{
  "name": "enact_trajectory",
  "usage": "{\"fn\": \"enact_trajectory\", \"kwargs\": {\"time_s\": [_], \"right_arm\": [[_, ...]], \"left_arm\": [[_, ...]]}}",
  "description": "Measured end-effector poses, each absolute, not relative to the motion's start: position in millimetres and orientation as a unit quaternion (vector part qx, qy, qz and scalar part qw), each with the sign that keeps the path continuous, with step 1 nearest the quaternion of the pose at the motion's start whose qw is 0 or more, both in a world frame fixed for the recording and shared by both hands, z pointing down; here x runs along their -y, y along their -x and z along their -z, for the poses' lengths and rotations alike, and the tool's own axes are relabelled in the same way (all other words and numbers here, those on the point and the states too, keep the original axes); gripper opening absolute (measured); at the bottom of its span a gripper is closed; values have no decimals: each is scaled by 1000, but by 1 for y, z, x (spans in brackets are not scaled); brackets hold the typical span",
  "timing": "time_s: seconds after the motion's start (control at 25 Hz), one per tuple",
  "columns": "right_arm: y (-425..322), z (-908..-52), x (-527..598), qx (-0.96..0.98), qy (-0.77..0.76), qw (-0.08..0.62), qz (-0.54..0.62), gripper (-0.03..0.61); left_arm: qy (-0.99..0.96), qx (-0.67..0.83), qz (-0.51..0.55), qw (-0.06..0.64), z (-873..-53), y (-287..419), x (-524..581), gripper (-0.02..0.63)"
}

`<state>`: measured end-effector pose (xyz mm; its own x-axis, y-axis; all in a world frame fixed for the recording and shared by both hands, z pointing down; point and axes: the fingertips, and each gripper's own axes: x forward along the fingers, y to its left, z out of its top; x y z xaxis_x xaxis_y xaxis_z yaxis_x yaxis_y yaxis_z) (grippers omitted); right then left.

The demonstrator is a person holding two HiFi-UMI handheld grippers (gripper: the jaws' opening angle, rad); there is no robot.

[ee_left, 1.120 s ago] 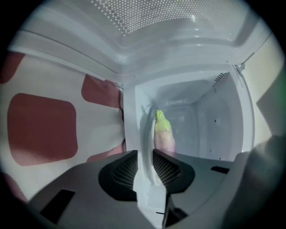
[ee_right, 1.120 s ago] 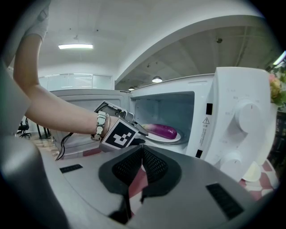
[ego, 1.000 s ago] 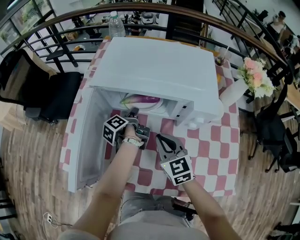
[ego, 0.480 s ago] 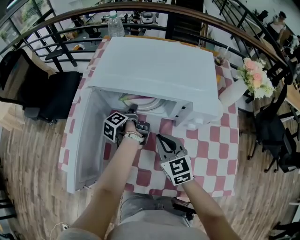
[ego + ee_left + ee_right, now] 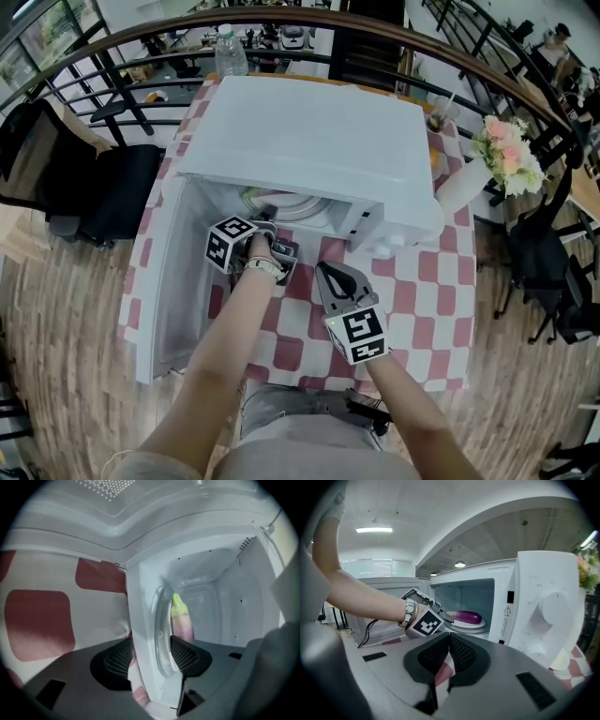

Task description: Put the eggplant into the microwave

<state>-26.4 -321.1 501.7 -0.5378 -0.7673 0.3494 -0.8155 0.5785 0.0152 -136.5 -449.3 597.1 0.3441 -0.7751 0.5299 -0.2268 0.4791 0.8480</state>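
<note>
The purple eggplant (image 5: 182,620) with its green tip lies on the glass turntable (image 5: 465,625) inside the white microwave (image 5: 309,141). In the right gripper view the eggplant (image 5: 465,617) rests there alone, touched by nothing. My left gripper (image 5: 151,657) reaches into the cavity mouth; its jaws have just been opening and now stand wide, with the turntable's rim between the pads and neither pad pressing on the eggplant. My right gripper (image 5: 449,651) hangs shut and empty over the checked cloth in front of the microwave, and shows in the head view too (image 5: 333,277).
The microwave door (image 5: 173,272) is swung open to the left. A red-and-white checked cloth (image 5: 422,300) covers the table. A vase of flowers (image 5: 506,155) stands at the right, a water bottle (image 5: 230,52) behind the microwave. A curved railing and chairs ring the table.
The left gripper has edged slightly toward the cavity. The right gripper has stayed where it was.
</note>
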Motion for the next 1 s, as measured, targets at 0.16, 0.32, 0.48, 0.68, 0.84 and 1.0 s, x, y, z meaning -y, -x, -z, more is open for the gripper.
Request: {"fn": "enact_trajectory", "kwargs": {"time_s": [0.16,0.32,0.48,0.68,0.84,1.0], "right_arm": [[25,-487,324,874,-455,156,-58,25],[24,-472,322,875,-459,151,-44,25],[20,-460,317,874,-462,147,-35,25],[21,-443,312,876,-463,137,-24,25],[25,-426,306,880,-458,127,-14,25],[28,-416,298,884,-453,117,-19,25]], "left_arm": [[-471,531,195,677,-594,139,440,244],[-468,525,197,683,-589,142,427,244],[-477,514,202,684,-579,139,414,244],[-502,499,216,673,-555,136,402,240],[-519,492,229,660,-534,135,393,174],[-524,487,247,653,-520,135,382,78]]}}
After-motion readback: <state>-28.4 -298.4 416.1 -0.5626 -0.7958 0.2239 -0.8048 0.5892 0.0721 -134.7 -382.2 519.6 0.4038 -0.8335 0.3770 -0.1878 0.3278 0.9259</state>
